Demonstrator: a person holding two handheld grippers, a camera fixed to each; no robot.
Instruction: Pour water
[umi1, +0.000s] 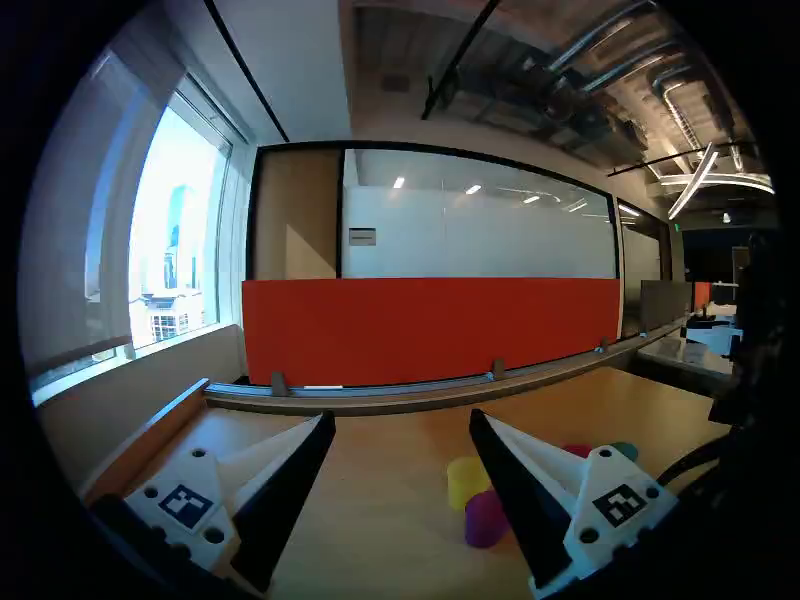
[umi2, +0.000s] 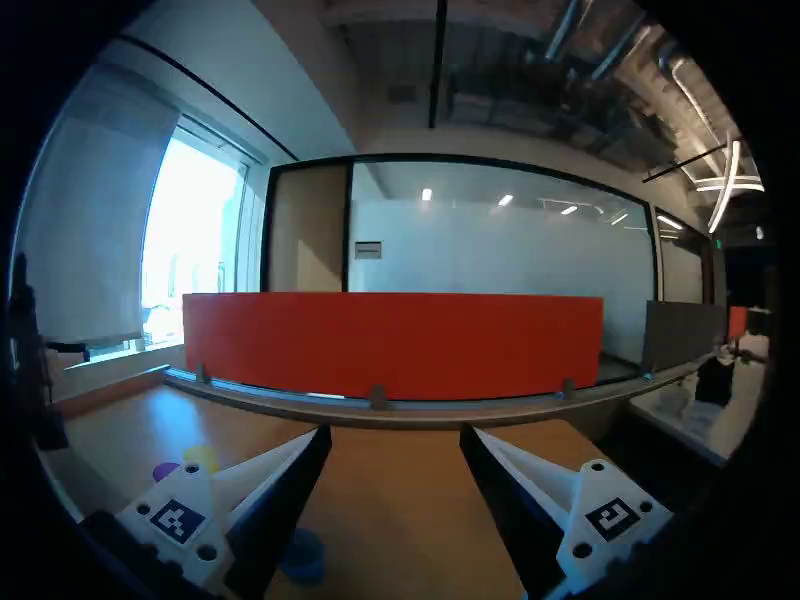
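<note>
Yellow cup (umi1: 464, 480) on table (umi1: 390, 530); fingers (umi1: 285, 470) of left gripper (umi1: 400, 414), right gripper (umi2: 394, 430) wide, empty.

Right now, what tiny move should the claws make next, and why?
I'd guess the left claw should ease forward and slightly to its right, toward the yellow cup. The claw is wide open and empty, and that cup stands close ahead on the wooden desk, beside the purple cup.
</note>
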